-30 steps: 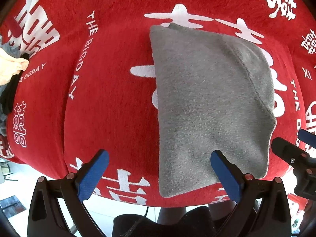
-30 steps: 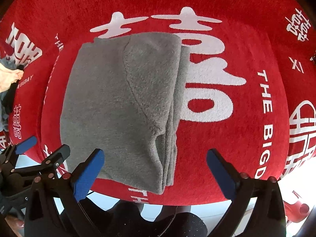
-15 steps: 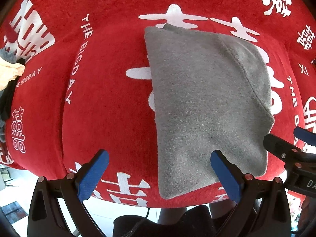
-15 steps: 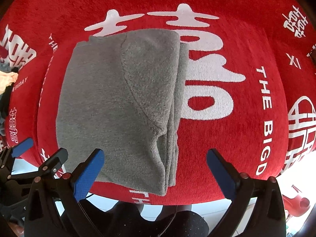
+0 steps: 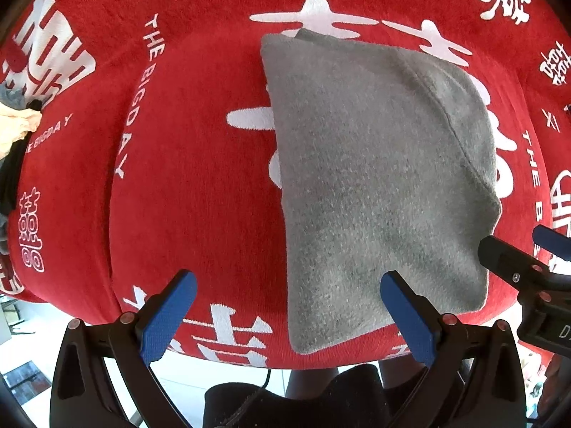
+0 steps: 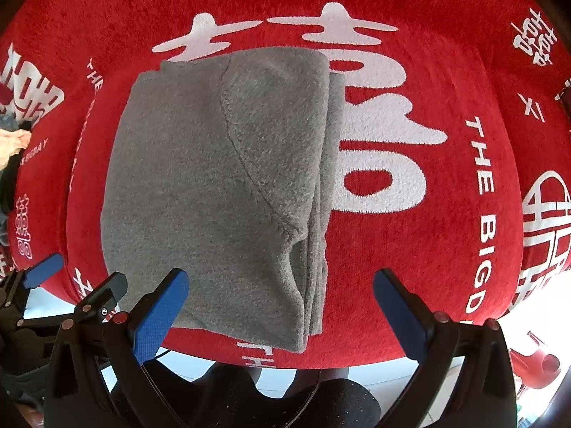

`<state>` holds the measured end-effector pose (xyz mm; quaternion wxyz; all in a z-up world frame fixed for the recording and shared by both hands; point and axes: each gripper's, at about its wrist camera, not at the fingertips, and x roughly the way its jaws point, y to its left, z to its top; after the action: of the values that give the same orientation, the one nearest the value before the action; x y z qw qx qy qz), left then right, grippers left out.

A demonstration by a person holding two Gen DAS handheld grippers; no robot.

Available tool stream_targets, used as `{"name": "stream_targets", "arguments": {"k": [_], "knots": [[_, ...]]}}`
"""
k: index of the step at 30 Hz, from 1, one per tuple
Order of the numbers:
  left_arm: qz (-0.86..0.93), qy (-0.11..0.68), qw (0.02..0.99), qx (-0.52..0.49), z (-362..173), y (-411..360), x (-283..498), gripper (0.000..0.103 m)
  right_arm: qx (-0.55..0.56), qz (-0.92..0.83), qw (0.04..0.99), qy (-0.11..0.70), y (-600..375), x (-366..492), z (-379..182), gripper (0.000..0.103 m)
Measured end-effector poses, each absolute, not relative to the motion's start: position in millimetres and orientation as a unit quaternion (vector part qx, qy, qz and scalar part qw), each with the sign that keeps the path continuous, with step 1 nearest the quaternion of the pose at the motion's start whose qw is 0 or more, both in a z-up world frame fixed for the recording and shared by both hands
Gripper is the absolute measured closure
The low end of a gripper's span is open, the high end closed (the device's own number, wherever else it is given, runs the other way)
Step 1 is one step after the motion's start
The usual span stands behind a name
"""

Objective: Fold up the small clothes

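— What is laid out on the worktop [image 5: 200, 164]?

— A grey fleece garment [image 5: 374, 178], already folded into a compact stack, is seen lying flat on a red plush cloth [image 6: 446, 53] printed with white characters and the words "THE BIG DAY". It is placed near the front edge of the worktop, over the large white character in the middle. In the right wrist view, a curved seam is shown running across its top layer, and several folded layers are stacked along its right side [image 6: 317, 285].

— How are the grippers held?

— The left hand-held gripper [image 5: 285, 315] is shown spread wide, with nothing between its blue pads [image 5: 167, 317]. It is held above the near left part of the garment; one finger is seen over the red cloth and the other over the grey fabric. Whether the fabric is touched cannot be told. The right hand-held gripper [image 6: 282, 314] is likewise spread wide and empty, held over the near right corner of the garment, where the layered edges are seen.

— Is anything else shown?

— A small heap of other clothes [image 5: 14, 121], in cream, grey and black, is seen at the far left edge of the cloth, well apart from the folded garment. Dark-clothed knees of a person [image 6: 285, 399] are visible below the worktop edge.
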<state>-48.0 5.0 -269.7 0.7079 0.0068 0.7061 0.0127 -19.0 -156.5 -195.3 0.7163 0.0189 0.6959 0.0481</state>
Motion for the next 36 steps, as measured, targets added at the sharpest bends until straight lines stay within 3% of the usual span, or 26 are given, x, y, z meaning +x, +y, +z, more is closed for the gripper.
{"name": "stream_targets", "arguments": {"k": [36], "knots": [[0.022, 0.706, 0.707, 0.017, -272.4, 2.7, -54.3, 0.0, 0.02, 0.042, 0.72, 0.692, -156.3, -23.5, -192.6, 0.0]]}}
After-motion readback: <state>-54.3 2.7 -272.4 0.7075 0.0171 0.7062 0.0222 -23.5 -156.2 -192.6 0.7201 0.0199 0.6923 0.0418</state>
